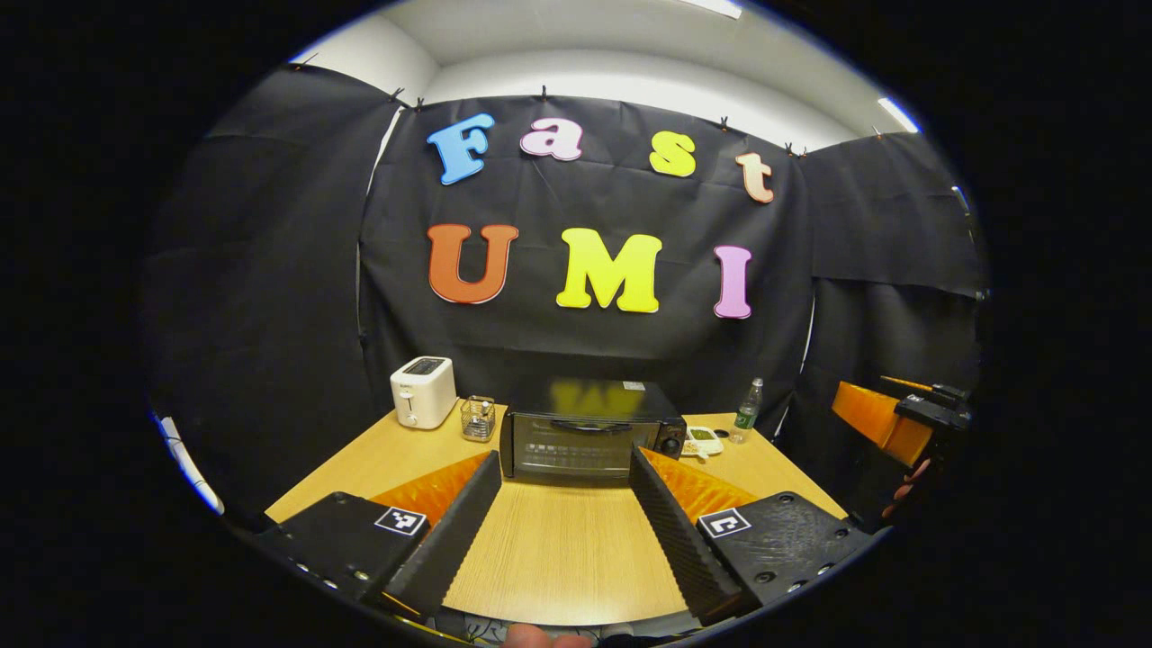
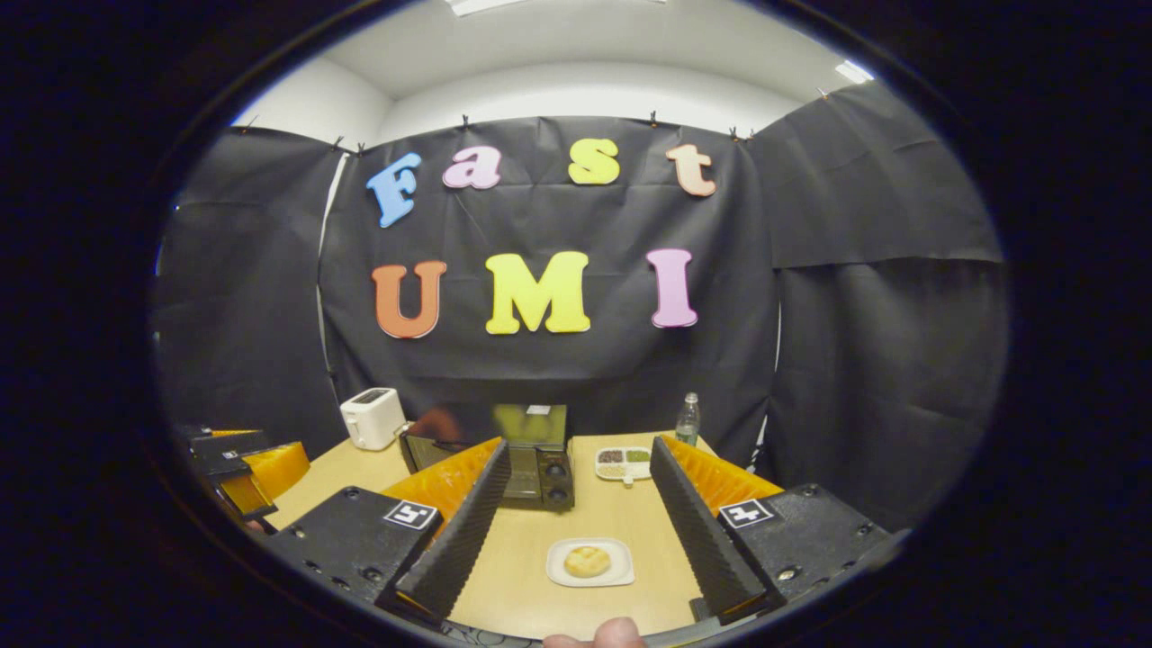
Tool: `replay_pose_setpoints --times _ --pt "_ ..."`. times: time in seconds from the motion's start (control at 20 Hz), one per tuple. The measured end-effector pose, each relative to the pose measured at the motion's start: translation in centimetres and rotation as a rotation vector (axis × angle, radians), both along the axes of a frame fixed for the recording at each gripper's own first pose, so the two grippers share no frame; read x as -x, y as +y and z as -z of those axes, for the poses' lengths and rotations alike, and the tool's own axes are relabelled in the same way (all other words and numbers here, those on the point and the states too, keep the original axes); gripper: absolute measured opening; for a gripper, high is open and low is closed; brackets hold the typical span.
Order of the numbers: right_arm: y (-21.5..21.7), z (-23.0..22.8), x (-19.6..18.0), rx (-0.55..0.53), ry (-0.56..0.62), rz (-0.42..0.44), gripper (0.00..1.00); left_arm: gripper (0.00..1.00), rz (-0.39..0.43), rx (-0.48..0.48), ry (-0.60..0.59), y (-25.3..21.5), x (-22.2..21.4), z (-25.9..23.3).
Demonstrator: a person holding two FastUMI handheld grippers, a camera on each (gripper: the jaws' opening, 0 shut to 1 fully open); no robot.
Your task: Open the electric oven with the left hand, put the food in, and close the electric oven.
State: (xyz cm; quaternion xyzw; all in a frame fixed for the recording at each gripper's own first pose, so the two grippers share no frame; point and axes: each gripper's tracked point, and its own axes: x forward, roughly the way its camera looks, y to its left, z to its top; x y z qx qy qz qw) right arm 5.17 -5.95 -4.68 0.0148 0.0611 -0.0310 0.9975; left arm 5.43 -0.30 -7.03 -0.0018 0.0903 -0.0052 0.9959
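The left gripper point(image 1: 565, 504) hangs above the near edge of the table point(image 1: 562, 558), level and aimed straight at the oven point(image 1: 589, 434). Its fingers are spread wide with nothing between them, and the oven sits framed in the gap, well apart from the tips. The oven stands at the back of the table with its door shut and the handle running across the top of the glass. A fingertip of the holding hand point(image 1: 540, 637) shows at the bottom edge of the left gripper view.

The right gripper point(image 2: 580, 513) is also held level over the near part of the table, fingers spread and empty. Between them, on the table below, lies a small white plate point(image 2: 589, 562) with a round bun point(image 2: 587, 562) on it; neither finger touches it. A thumb tip point(image 2: 612, 630) shows at the bottom edge of the right gripper view.

In the left gripper view the right gripper appears far off at the right edge, with part of a hand beneath it. In the right gripper view the left gripper sits at the lower left, beside the table.

Left of the oven are a toaster point(image 1: 423, 391) and a wire basket point(image 1: 478, 418). Right of it are a divided tray point(image 2: 624, 463) and a bottle point(image 2: 688, 419).
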Motion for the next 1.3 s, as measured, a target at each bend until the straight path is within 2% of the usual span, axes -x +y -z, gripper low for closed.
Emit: replay_pose_setpoints --times 0.25,0.5,0.65,0.8,1.05,1.3 --pt "-4.6 1.5 -2.5 -0.012 0.037 0.056 0.97 0.94 0.029 -0.011 0.023 -2.2 -6.5 1.8" --pt "-7.9 3.4 -6.1 -0.018 0.068 0.049 0.98 0.94 0.042 -0.020 0.019 -4.1 -16.1 3.3" --pt "-10.0 5.0 -8.6 -0.025 0.099 0.055 0.97 0.94 0.040 -0.030 0.063 -4.6 -21.7 5.8" --pt "-12.1 6.7 -10.9 -0.025 0.140 0.064 0.97 0.95 0.022 -0.043 0.126 -4.4 -25.5 8.8" --pt "-14.4 8.0 -13.9 -0.030 0.172 0.080 0.97 0.95 -0.008 -0.060 0.189 -3.8 -28.3 12.2" --pt "-13.8 8.3 -15.2 -0.036 0.183 0.071 0.98 0.96 -0.032 -0.078 0.219 -3.2 -28.8 13.6"
